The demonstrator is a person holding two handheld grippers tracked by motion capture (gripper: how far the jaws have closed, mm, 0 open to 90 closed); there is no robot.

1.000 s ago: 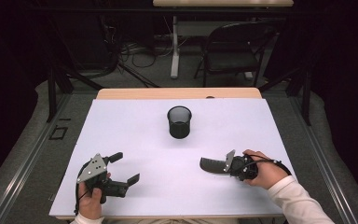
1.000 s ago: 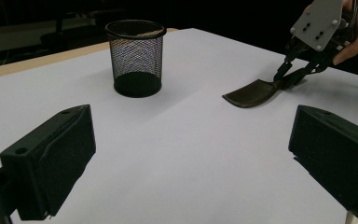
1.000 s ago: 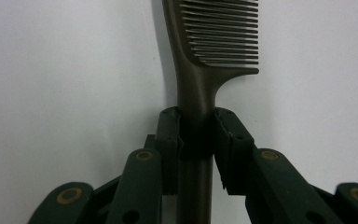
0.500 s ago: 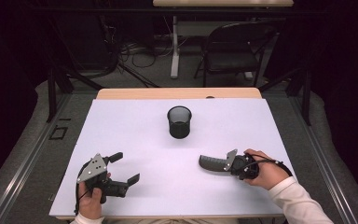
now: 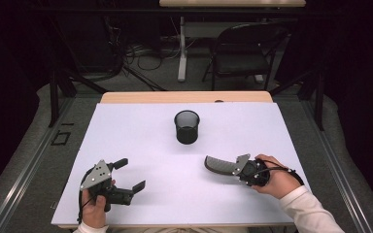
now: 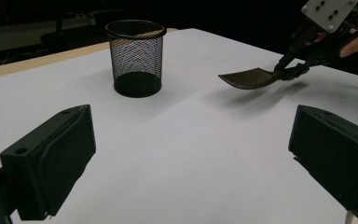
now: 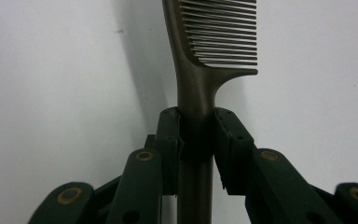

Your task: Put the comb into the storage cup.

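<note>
A black mesh cup [image 5: 187, 126] stands upright at the middle of the white table [image 5: 141, 131]; it also rises at the upper left of the left gripper view as the cup [image 6: 135, 57]. My right gripper [image 5: 234, 167] is shut on the handle of a dark brown comb [image 5: 219, 165], held just above the table right of centre, its toothed end pointing left. In the right gripper view the comb [image 7: 200, 70] runs straight up from between the closed jaws. My left gripper [image 5: 132, 175] stands open near the front left, nothing between its jaws. The comb [image 6: 249, 78] hovers at the upper right of the left gripper view.
A wooden strip [image 5: 184, 97] edges the table's far side. Beyond it stand a black chair [image 5: 243, 53] and a desk leg with cables on the floor. Dark frame bars flank the table at left and right.
My right gripper has drifted slightly to the left with the comb. The left gripper and the cup have stayed put.
</note>
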